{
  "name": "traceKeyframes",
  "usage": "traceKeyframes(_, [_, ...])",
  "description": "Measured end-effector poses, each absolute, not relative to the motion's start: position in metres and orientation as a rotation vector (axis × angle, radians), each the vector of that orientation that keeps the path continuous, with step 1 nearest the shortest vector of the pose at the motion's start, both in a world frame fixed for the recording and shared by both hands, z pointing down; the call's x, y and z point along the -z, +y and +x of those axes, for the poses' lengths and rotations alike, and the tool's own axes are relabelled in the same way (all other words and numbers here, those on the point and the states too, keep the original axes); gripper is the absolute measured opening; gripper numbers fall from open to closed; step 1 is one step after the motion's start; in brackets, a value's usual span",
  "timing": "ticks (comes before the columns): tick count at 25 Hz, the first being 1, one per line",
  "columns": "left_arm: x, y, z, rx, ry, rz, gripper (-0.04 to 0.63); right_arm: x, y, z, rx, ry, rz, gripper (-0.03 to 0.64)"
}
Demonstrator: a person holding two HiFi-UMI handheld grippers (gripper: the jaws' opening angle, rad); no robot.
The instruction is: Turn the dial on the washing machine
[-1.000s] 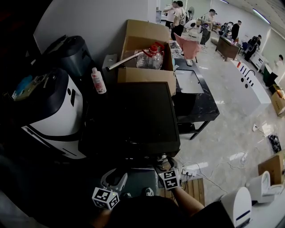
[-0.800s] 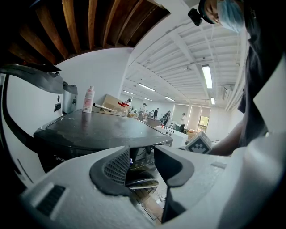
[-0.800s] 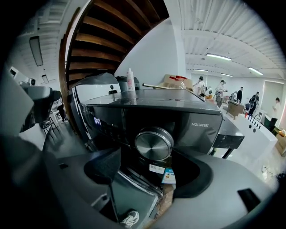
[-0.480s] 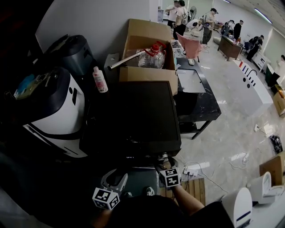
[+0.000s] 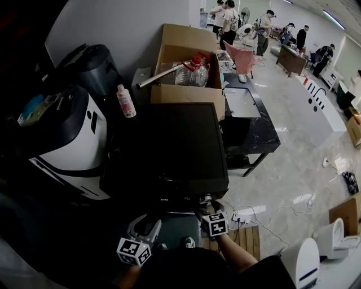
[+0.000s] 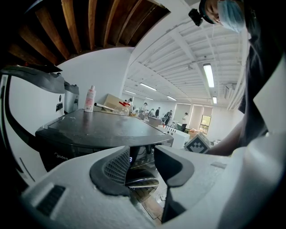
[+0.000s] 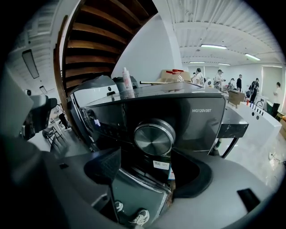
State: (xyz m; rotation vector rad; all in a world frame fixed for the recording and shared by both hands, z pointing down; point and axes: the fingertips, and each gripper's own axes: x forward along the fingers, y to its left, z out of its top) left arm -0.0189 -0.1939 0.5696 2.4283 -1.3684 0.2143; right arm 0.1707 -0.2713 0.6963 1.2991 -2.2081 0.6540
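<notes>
Open hall with a pale glossy floor [image 5: 299,163]; people [image 5: 225,14] at the far benches are too small to detail. Head view, left to right: a white-and-black appliance [image 5: 67,141], partly lost in shadow; a pink-labelled bottle [image 5: 124,101] upright behind the washing machine [image 5: 169,147]; a cardboard box [image 5: 186,68] at the machine's back edge, contents unclear; a black worktop [image 5: 248,130] to its right. Only the machine's dark top shows from above; its front panel is hidden below the near edge. Left tongs [image 5: 144,226] hang low before the machine, jaws a little apart and holding nothing. Right tongs [image 5: 210,210] sit close to the front panel. In the right gripper view the round metal dial [image 7: 154,137] stands on that panel just beyond the gap of the wide-parted jaws, not gripped.
</notes>
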Motion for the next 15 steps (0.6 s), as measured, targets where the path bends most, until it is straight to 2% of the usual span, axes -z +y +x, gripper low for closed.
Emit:
traceKeyframes(10, [-0.571, -0.197, -0.018, -0.215, -1.378, 2.421, 0.164, -0.649, -0.265, 0.17, -0.272, -2.213, 1.338, 0.357])
traceKeyframes(15, [-0.566, -0.197, -0.015, -0.198, -1.371, 2.426, 0.164, -0.653, -0.266, 0.159, -0.25, -2.215, 1.288, 0.353])
